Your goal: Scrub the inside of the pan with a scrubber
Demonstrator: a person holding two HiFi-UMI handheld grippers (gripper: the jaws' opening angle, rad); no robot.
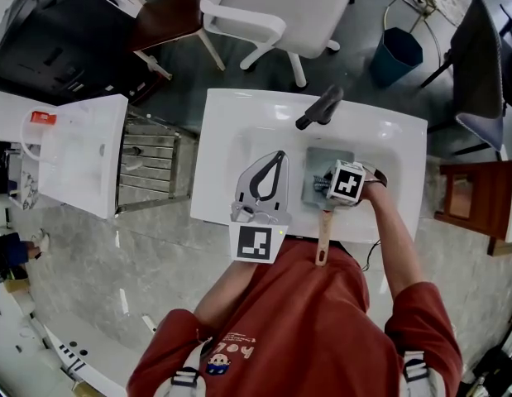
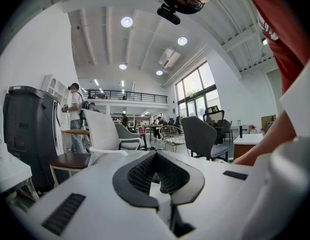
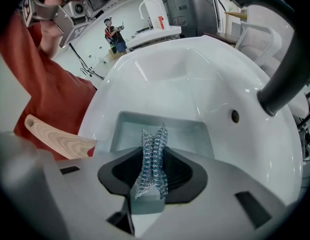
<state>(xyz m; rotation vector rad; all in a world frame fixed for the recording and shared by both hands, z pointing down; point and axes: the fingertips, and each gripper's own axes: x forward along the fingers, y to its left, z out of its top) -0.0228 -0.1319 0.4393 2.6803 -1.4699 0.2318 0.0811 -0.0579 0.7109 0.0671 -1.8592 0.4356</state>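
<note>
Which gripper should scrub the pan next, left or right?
Right. The right gripper pinches the scrubber just above the pan in the sink. The left gripper is shut on nothing and points out at the room.

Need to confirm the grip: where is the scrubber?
Right gripper view: scrubber pinched in the right claw, over the grey pan in the sink.

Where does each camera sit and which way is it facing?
Head view: on the person's head, facing steeply down at sink, pan, left gripper, right gripper; shirt, arms show.
Left gripper view: on that gripper, facing out across the room at a white chair; shut empty jaws, forearm show.
Right gripper view: on that gripper, facing down into the pan; jaws clamp the scrubber; shirt shows.
Head and right gripper views share sink and pan.
</note>
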